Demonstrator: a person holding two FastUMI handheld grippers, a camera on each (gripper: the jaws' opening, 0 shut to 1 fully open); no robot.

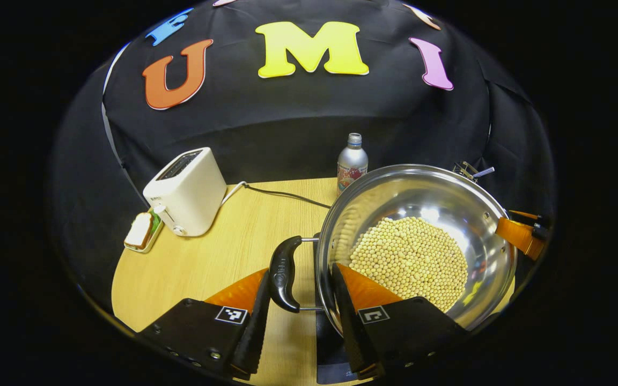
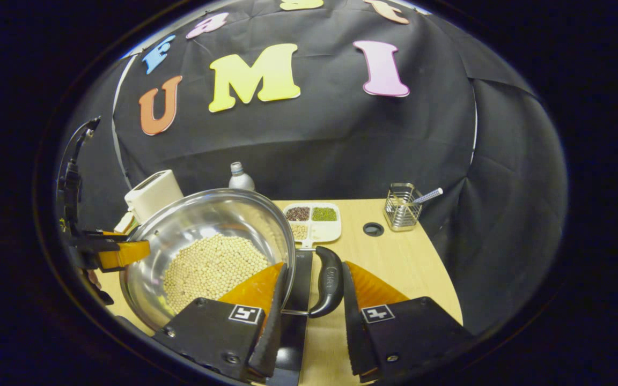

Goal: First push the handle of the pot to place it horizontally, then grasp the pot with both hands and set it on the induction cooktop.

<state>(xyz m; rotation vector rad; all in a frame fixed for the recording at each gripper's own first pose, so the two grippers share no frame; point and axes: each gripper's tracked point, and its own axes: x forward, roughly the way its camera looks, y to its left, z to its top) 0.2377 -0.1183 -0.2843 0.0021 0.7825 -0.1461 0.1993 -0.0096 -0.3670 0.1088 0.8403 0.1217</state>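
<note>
A steel pot (image 1: 427, 195) full of pale beans (image 1: 411, 257) hangs between both grippers over the black induction cooktop (image 1: 330, 343); I cannot tell whether it rests on it. My left gripper (image 1: 301, 279) is shut on the pot's black left handle (image 1: 283, 273), one finger outside the handle and the other inside the rim. In the right gripper view, my right gripper (image 2: 313, 281) is shut the same way on the other black handle (image 2: 329, 284), beside the pot (image 2: 207, 220) and above the cooktop (image 2: 299, 289). Each gripper shows across the pot from the other (image 1: 523, 233) (image 2: 121, 253).
A white toaster (image 1: 188, 190) with its cord stands at the back left, with bread on a small dish (image 1: 140, 231) beside it. A bottle (image 1: 352, 161) stands behind the pot. A divided dish of grains (image 2: 313, 220), a table hole (image 2: 373, 229) and a wire caddy (image 2: 401, 213) lie to the right.
</note>
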